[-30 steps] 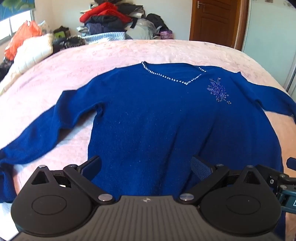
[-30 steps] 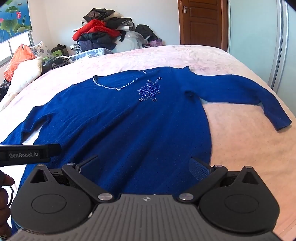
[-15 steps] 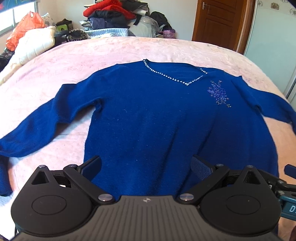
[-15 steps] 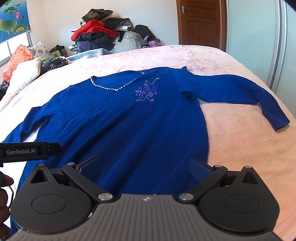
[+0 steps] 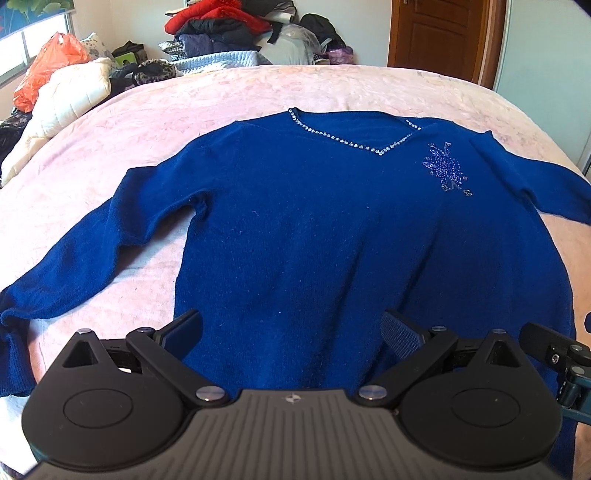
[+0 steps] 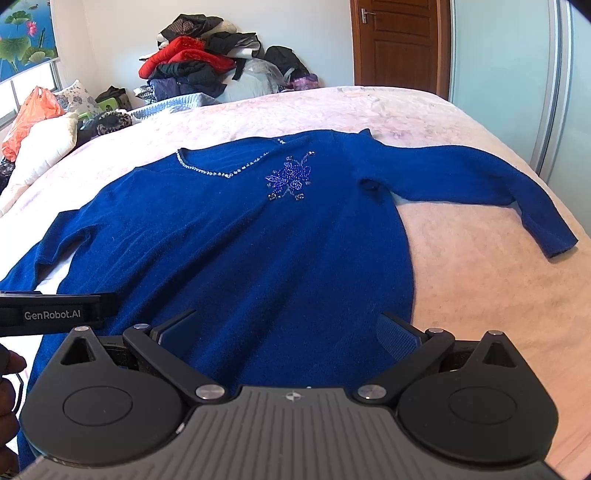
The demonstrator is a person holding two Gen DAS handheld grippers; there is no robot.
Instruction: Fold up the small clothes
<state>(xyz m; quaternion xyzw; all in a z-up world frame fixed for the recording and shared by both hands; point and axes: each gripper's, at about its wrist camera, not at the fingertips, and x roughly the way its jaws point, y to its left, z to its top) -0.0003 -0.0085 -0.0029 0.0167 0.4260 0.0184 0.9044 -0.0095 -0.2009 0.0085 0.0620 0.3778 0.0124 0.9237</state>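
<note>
A blue V-neck sweater [image 5: 314,229] with a beaded neckline and a sequin flower lies spread flat, front up, on the pink bed; it also shows in the right wrist view [image 6: 240,251]. Its left sleeve [image 5: 85,262] and right sleeve [image 6: 480,184] are stretched out sideways. My left gripper [image 5: 291,328] is open and empty above the hem's left half. My right gripper [image 6: 288,328] is open and empty above the hem's right half. The left gripper's body [image 6: 55,314] shows at the right wrist view's left edge.
The pink bedspread [image 5: 258,88] covers the bed. A heap of clothes [image 5: 229,33] lies at the far end. A white quilt [image 5: 62,103] and an orange bag [image 5: 44,70] sit at the far left. A wooden door [image 6: 399,40] and a sliding wardrobe [image 6: 517,74] stand on the right.
Both grippers have lifted and drawn back slightly, so the sweater sits lower and fuller in both views. Both stay open. The sweater has not moved.
</note>
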